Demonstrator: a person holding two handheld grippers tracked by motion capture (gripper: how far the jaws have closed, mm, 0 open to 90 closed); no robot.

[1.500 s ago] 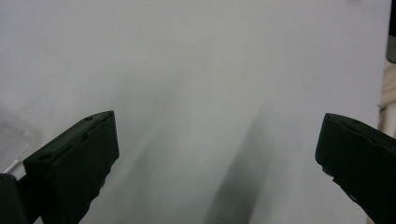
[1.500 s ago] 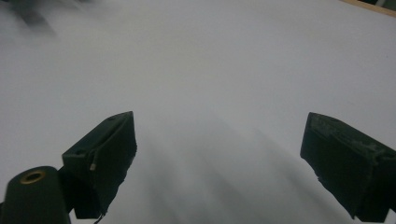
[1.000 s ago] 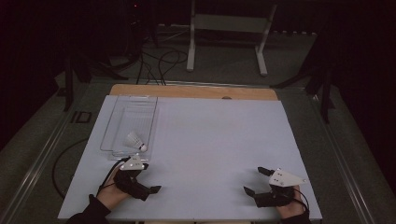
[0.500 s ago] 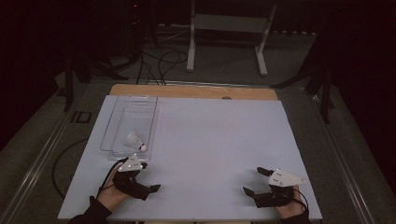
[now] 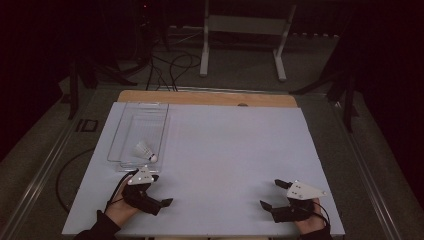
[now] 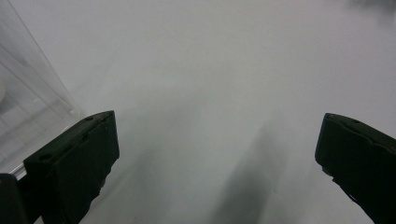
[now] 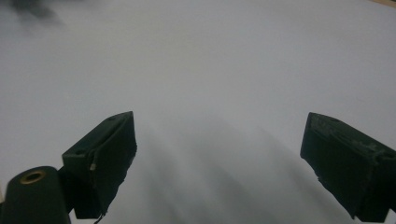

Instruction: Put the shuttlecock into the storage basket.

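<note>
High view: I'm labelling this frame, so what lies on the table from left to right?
Clear tray holding a shuttlecock → left gripper → right gripper.

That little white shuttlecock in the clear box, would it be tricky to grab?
Probably very light: the shuttlecock is mostly a thin, open skirt. That skirt likely crushes if squeezed hard. Lying on its side in the clear tray, it may roll in a curve when nudged.
</note>
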